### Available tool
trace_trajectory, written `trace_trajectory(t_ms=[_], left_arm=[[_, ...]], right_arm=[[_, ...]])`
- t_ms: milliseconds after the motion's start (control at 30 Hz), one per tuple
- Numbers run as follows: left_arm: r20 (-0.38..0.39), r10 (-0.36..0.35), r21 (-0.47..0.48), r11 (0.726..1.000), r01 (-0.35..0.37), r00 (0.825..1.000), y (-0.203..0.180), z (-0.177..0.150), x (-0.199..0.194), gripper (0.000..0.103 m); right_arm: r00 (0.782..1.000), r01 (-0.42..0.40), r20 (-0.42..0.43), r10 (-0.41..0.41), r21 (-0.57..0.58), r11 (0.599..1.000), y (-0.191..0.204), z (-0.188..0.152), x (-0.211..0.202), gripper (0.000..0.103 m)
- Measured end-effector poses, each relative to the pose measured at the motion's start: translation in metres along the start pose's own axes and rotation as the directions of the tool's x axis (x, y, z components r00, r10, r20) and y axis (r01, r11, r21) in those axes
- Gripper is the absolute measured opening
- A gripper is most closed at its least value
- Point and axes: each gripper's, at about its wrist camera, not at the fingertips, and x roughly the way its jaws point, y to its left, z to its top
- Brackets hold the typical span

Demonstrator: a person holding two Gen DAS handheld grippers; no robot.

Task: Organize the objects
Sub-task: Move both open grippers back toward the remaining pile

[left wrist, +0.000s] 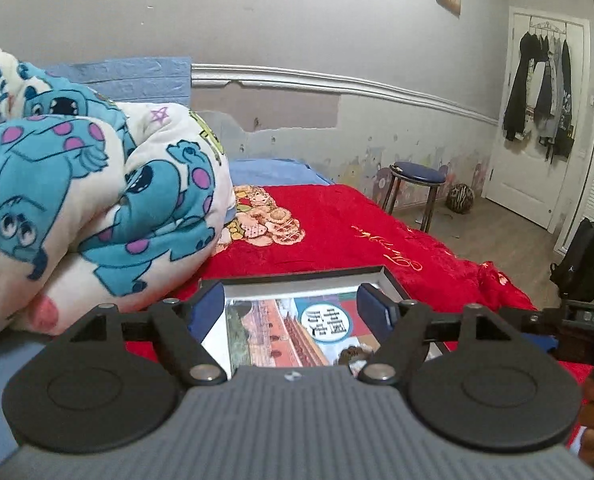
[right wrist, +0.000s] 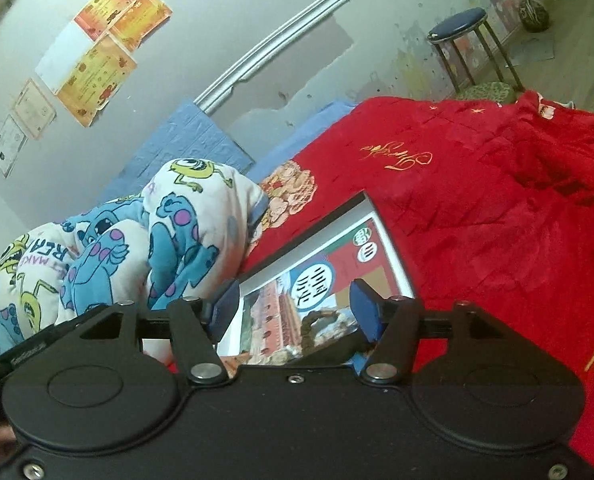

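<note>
I see a book [left wrist: 297,320] lying flat on the red blanket [left wrist: 357,232] on the bed, next to a rolled quilt [left wrist: 97,200]. My left claw [left wrist: 293,312] is wide, one finger on each side of the book. My right claw [right wrist: 293,308] is wide too, just over the book [right wrist: 321,280].

Dim, even indoor light; soft shadows; mild overall blur; strong fisheye bending, dark corners.
</note>
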Motion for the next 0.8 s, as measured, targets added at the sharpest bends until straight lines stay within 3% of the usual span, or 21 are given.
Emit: trace_trajectory(t_ms=[133,267,500,633,800], left_arm=[[-0.030,-0.015,-0.016,1.000,0.015,0.999,0.000,-0.023,-0.005,0.084],[-0.109,-0.027,-0.061,0.998,0.020,0.994,0.002,-0.050,0.012,0.084],[-0.263,-0.010,-0.080,0.997,-0.011,0.965,0.007,-0.091,0.051,0.084],[-0.316,0.022,-0.077,0.996,-0.049,0.949,0.010,-0.101,0.071,0.083],[-0.350,0.004,-0.110,0.993,-0.045,0.937,0.010,-0.107,0.095,0.083]], right_arm=[[0.999,0.023,-0.032,-0.024,-0.035,0.999,0.014,-0.021,-0.001,0.061],[0.996,0.047,-0.067,-0.050,-0.042,0.998,0.016,-0.041,0.004,0.061],[0.985,0.076,-0.153,-0.079,-0.023,0.997,0.010,-0.070,0.033,0.061],[0.975,0.105,-0.195,-0.110,-0.032,0.994,0.005,-0.081,0.052,0.061],[0.962,0.109,-0.254,-0.105,0.005,0.994,-0.007,-0.086,0.071,0.061]])
